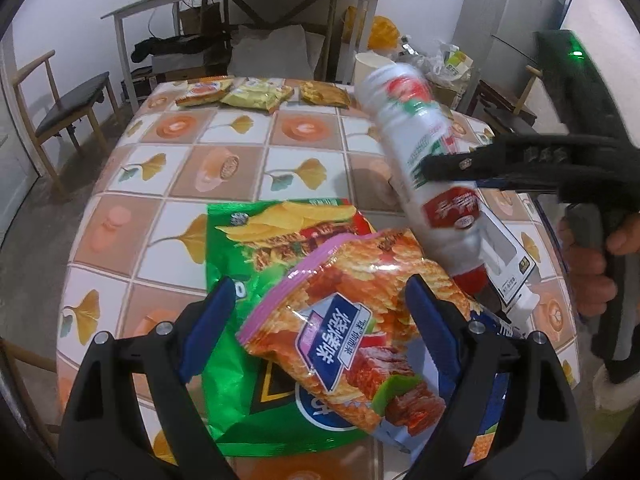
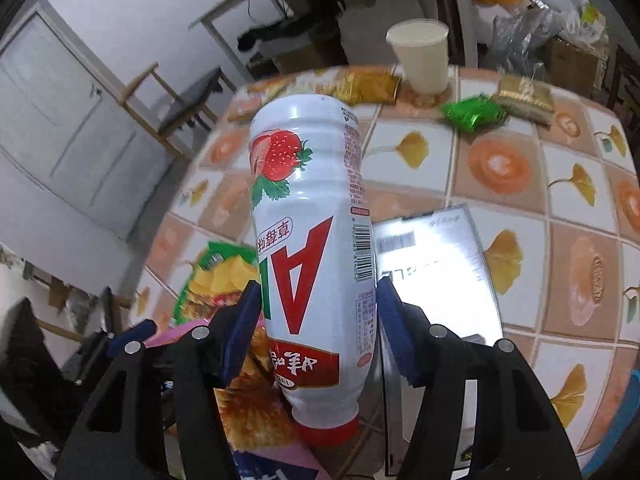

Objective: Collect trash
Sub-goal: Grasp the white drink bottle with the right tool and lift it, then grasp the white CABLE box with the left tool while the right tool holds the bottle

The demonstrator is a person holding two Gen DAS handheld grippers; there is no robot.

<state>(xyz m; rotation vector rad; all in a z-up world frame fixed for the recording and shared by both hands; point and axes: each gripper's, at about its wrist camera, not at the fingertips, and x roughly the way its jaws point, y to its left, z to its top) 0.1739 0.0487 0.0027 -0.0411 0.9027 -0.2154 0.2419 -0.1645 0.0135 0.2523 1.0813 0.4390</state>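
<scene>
A white strawberry-drink bottle [image 1: 416,136] [image 2: 308,200] with a red cap hangs upside down and tilted above the table, with my right gripper [image 2: 316,312] [image 1: 440,168] shut on its middle. Below it lies a white and black box [image 1: 508,256] [image 2: 432,264]. My left gripper [image 1: 320,320] stands open, its blue pads on either side of an orange snack bag [image 1: 352,312] [image 2: 248,400]. That bag rests on a green chip bag [image 1: 248,248] [image 2: 216,276].
The table [image 1: 160,200] has a tiled cloth with orange and leaf prints. At its far edge are a paper cup [image 2: 422,60], several snack packets [image 1: 256,94], a green wrapper [image 2: 474,114] and a gold packet [image 2: 524,98]. A chair [image 1: 68,108] stands left; a person's hand [image 1: 592,272] is at right.
</scene>
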